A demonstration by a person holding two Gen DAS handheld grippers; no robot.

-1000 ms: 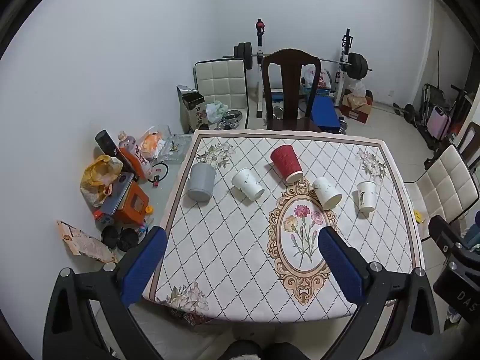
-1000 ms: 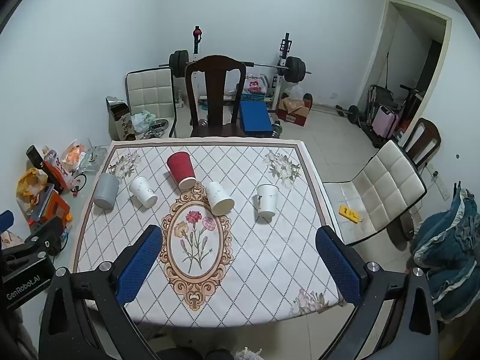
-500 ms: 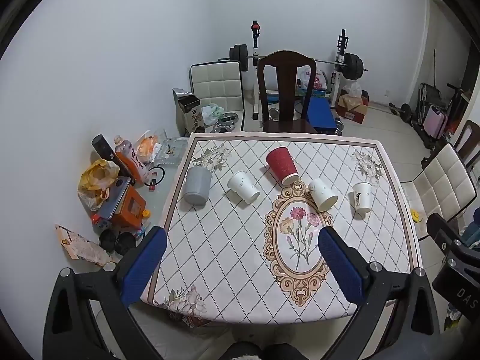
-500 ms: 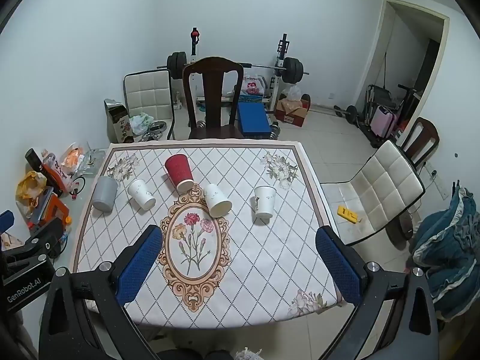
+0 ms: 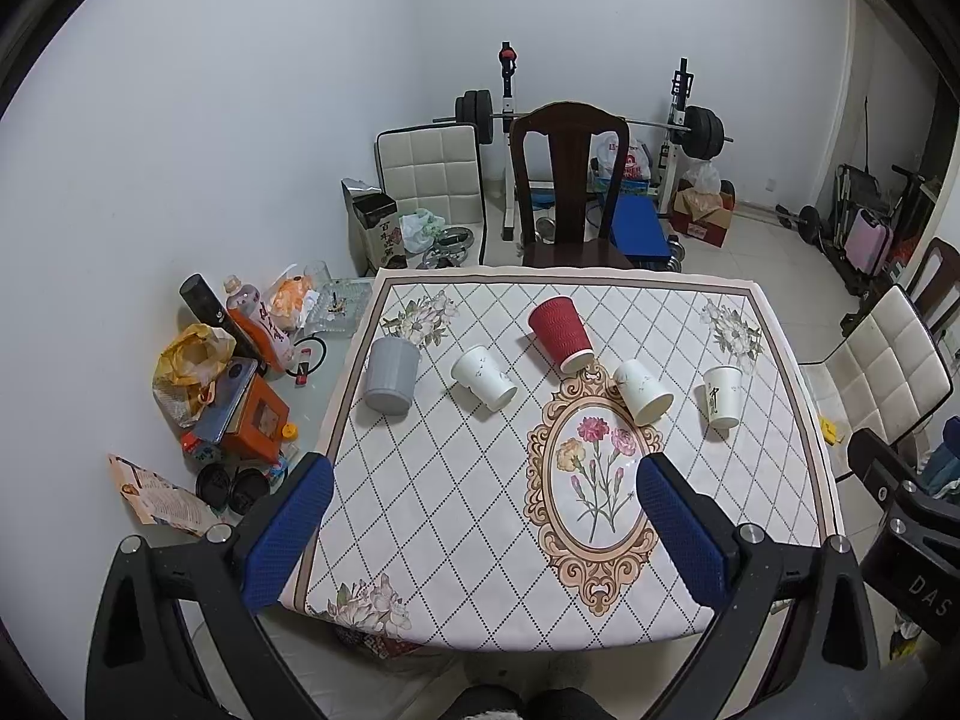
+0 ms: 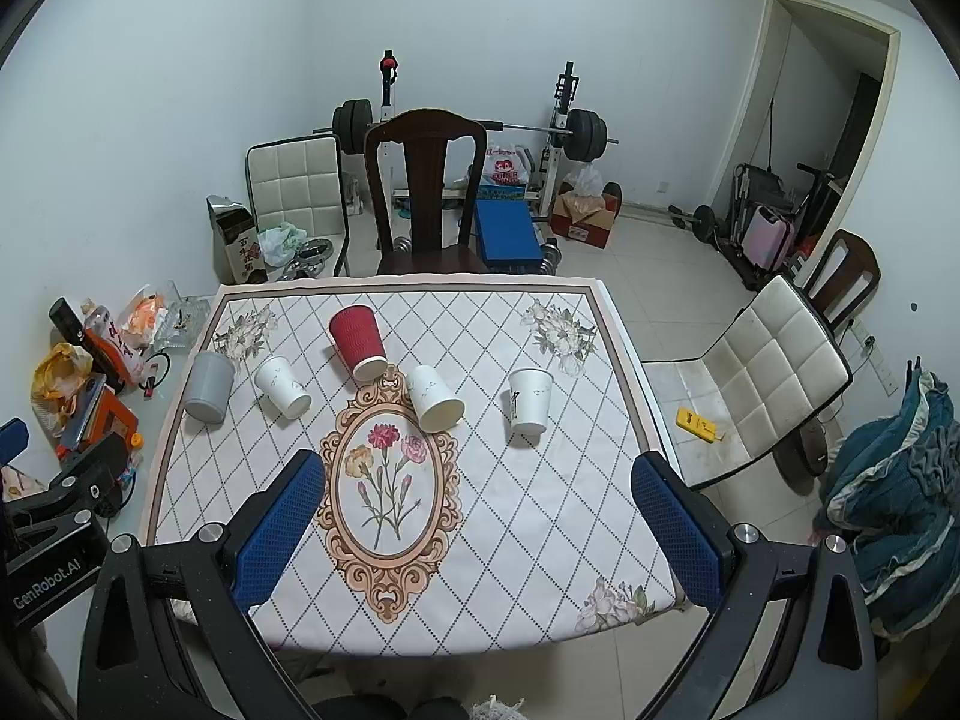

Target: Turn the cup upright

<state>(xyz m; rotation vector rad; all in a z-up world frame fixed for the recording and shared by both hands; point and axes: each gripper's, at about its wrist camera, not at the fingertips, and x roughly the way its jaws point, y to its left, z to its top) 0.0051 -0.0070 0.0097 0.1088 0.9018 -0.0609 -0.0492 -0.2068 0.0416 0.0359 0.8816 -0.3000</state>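
Note:
Several cups stand mouth-down in a row across the far half of the table (image 5: 456, 516): a grey cup (image 5: 392, 375) at the left, a white paper cup (image 5: 483, 377), a red ribbed cup (image 5: 561, 334), a second white paper cup (image 5: 643, 392) and a white printed cup (image 5: 722, 396) at the right. The same row shows in the right wrist view: grey cup (image 6: 209, 386), red cup (image 6: 358, 342), printed cup (image 6: 530, 399). My left gripper (image 5: 480, 525) and right gripper (image 6: 479, 525) are both open and empty, held high above the table's near edge.
A dark wooden chair (image 5: 569, 183) stands at the table's far side. White padded chairs (image 6: 762, 384) stand at the right and back left. Bags, bottles and boxes (image 5: 228, 372) clutter the floor at the left. A weight bench and barbell rack (image 6: 510, 138) stand against the back wall.
Both grippers have pulled back and up a little, so the table and cups look slightly smaller and farther. The cups have not moved. Both jaws stay open.

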